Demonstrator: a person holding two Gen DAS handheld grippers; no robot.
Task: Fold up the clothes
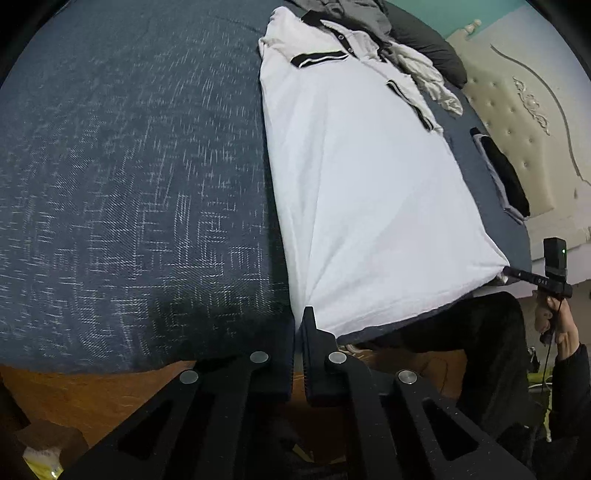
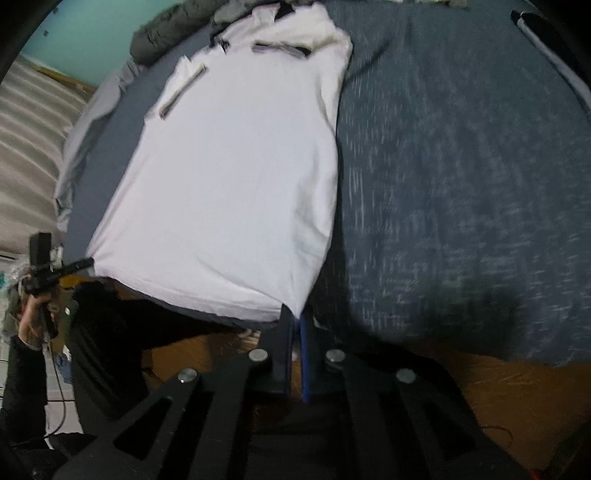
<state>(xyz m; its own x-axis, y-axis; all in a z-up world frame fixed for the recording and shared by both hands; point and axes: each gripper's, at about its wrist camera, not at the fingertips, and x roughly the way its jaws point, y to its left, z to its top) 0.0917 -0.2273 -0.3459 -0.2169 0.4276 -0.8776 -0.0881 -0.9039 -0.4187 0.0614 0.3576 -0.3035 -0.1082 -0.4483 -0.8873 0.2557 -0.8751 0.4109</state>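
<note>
Layout, both wrist views. Bed [image 1: 129,184] fills most of each view; its near edge overhangs the floor [image 1: 92,398].

Polo shirt [image 1: 369,192] lies flat on the bed, lengthwise: hem at the near edge, collar [image 1: 319,59] at the far end.

Left gripper [image 1: 299,325] sits at the hem's near-left corner. Right gripper [image 2: 295,317] sits at the hem's near-right corner, closed on the cloth.

Pile of clothes [image 1: 351,14] lies on the bed beyond the collar. Folded garment [image 1: 502,177] lies on the bed to the right of the shirt, apart from it. Headboard [image 1: 517,122] stands further right, past the bed's edge.
</note>
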